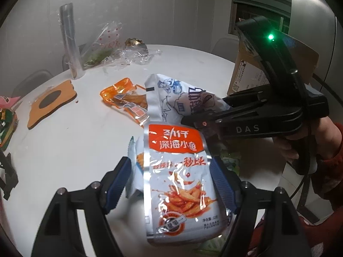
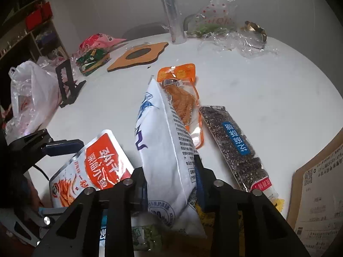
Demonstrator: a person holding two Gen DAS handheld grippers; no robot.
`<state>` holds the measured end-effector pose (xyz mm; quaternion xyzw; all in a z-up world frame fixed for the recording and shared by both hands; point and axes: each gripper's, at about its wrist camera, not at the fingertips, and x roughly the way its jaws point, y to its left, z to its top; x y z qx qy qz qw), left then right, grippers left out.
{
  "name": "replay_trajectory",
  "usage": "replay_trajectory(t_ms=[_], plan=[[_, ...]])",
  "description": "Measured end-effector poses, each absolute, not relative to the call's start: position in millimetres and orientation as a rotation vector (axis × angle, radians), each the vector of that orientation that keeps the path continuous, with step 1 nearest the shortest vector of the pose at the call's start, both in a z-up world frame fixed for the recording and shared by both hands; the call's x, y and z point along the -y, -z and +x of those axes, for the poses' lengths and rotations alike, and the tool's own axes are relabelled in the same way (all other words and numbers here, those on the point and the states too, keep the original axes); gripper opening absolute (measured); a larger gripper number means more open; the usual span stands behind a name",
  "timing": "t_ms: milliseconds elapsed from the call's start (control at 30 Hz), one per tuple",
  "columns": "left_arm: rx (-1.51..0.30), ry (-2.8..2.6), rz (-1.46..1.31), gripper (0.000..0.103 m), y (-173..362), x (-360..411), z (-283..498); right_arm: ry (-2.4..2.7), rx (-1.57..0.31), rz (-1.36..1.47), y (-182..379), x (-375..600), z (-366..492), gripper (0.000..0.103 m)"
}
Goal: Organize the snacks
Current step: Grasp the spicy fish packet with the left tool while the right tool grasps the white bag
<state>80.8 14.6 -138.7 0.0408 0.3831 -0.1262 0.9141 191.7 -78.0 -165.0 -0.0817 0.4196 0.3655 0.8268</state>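
Note:
My left gripper [image 1: 171,169] is shut on a silver and red fish snack pouch [image 1: 180,175], held above the white round table [image 1: 75,150]; the pouch also shows in the right wrist view [image 2: 94,167]. My right gripper [image 2: 171,175] is shut on a white and blue snack bag [image 2: 165,145], held upright; the bag shows in the left wrist view [image 1: 182,98], with the right gripper [image 1: 193,122] beside it. An orange snack packet [image 2: 182,94] and a dark seaweed-roll pack [image 2: 235,147] lie on the table beyond.
A cork coaster [image 2: 139,55], a clear film roll [image 2: 171,10], crumpled cellophane [image 2: 225,32], green and pink snack packs [image 2: 94,57], a black stand [image 2: 66,83] and a white plastic bag [image 2: 30,96] sit around the table. A cardboard box [image 2: 317,192] stands at the right.

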Motion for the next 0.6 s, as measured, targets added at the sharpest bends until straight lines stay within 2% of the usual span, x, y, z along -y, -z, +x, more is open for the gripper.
replay_trajectory(t_ms=[67, 300, 400, 433, 600], plan=[[-0.786, 0.258, 0.093, 0.081, 138.6, -14.4, 76.5, -0.783, -0.887, -0.175, 163.3, 77.6, 186.9, 0.023], [-0.785, 0.237, 0.127, 0.081, 143.2, -12.1, 69.5, -0.769, -0.827, -0.151, 145.4, 86.7, 177.2, 0.022], [-0.786, 0.226, 0.132, 0.075, 143.9, -11.6, 70.5, -0.775, -0.804, -0.129, 133.6, 91.8, 171.8, 0.022], [-0.786, 0.235, 0.130, 0.069, 143.8, -11.3, 69.9, -0.776, -0.800, -0.126, 131.5, 92.6, 170.2, 0.022], [-0.789, 0.232, 0.119, 0.065, 142.8, -11.6, 67.3, -0.777, -0.775, -0.129, 121.1, 96.5, 159.3, 0.022]])
